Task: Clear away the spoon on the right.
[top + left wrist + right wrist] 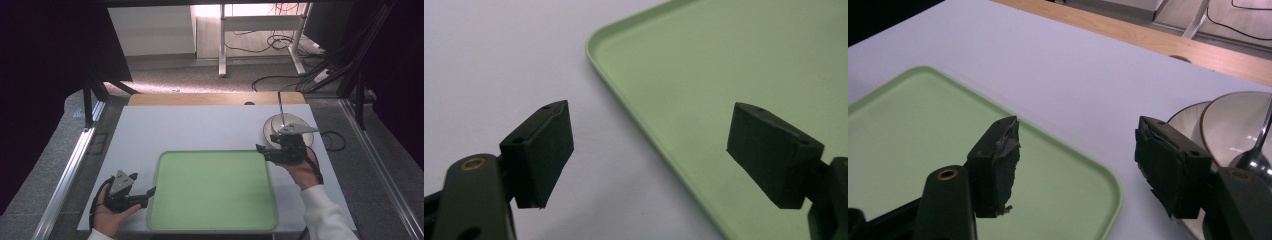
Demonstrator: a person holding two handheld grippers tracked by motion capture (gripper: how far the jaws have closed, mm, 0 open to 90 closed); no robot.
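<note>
A pale green tray [212, 192] with rounded corners and a low raised rim lies flat on a white table top [200, 127], close to the near edge and roughly centred. Its surface is bare and smooth.

The left gripper [149, 192] sits at the tray's near left corner, held in the person's left hand [112, 212]. In the left gripper view its jaws stand wide apart and hold nothing, with the tray rim [634, 112] running between them: one jaw over the white table, the other over the green surface.

The right gripper [261, 150] is at the tray's far right corner, held in the right hand [302, 170] with a white sleeve [325, 215]. Its jaws are also wide apart and empty, one over the tray corner [1110, 192].

Just behind the right gripper, a white bowl [277, 131] rests on a plate [1188, 120], with a metal spoon [1255, 155] standing in it, its handle pointing toward the far side.

The table's far half is open white surface, ending in a wooden strip [215, 98]. Narrow margins of white show left and right of the tray.
</note>
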